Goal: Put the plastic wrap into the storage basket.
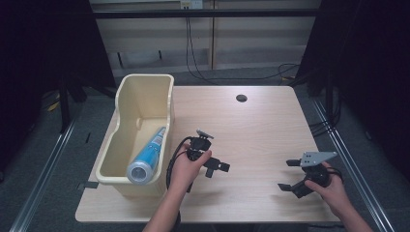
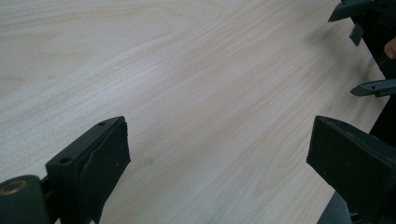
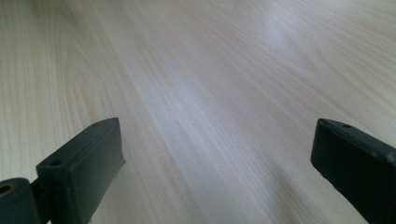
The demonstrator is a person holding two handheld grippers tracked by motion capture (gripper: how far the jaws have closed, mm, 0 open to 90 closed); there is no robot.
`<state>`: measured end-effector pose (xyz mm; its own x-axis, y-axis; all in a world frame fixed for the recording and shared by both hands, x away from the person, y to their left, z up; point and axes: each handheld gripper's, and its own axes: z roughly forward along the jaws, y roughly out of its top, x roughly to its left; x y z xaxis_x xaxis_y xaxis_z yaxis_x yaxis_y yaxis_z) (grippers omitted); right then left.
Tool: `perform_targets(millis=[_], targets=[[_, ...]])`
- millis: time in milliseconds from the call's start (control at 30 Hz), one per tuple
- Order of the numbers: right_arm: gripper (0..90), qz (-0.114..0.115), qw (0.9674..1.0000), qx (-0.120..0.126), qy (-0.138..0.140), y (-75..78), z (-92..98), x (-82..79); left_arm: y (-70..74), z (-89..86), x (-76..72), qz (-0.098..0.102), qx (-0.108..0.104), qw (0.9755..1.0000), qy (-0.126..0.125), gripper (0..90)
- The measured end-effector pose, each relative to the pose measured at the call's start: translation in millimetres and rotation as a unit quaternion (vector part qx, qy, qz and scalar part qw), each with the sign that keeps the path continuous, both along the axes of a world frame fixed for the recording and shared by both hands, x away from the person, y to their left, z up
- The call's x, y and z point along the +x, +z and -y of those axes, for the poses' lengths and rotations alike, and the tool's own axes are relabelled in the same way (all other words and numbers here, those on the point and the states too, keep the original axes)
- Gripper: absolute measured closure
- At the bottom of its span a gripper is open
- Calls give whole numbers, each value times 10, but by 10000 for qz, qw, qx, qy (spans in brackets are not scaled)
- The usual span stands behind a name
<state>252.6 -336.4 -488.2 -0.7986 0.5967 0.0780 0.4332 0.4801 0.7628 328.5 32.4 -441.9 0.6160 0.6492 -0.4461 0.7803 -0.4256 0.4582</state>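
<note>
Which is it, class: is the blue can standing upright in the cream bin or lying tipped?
Tipped. The blue can lies slanted inside the cream bin, its silvery end at the near wall.

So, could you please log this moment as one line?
blue cylindrical can: lying in cream plastic bin | left hand-held gripper: open, empty | right hand-held gripper: open, empty

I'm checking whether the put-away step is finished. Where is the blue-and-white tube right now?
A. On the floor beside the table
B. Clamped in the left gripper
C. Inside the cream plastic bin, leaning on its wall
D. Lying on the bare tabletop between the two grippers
C: in the high view the tube lies inside the cream bin, propped against its right wall, while the left gripper and right gripper stand open over bare wood.
</note>
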Motion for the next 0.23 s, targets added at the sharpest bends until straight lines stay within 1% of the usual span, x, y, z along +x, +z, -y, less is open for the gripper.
perform_targets(millis=[67,100,133,167,233], targets=[[24,3,10000,6,-49,0,6,-1,-24,11,-16,21,-8,10000,53,54],[24,8,10000,9,-52,-1,8,0,-30,11,-20,38,21,10000,29,60],[24,17,10000,-4,-74,-1,11,-2,-32,13,-26,23,-1,10000,-25,59],[24,9,10000,3,-98,-3,14,-2,-39,29,-36,32,-56,10000,14,51],[24,18,9999,18,-110,-10,25,0,-55,30,-38,94,4,10000,-23,56]])
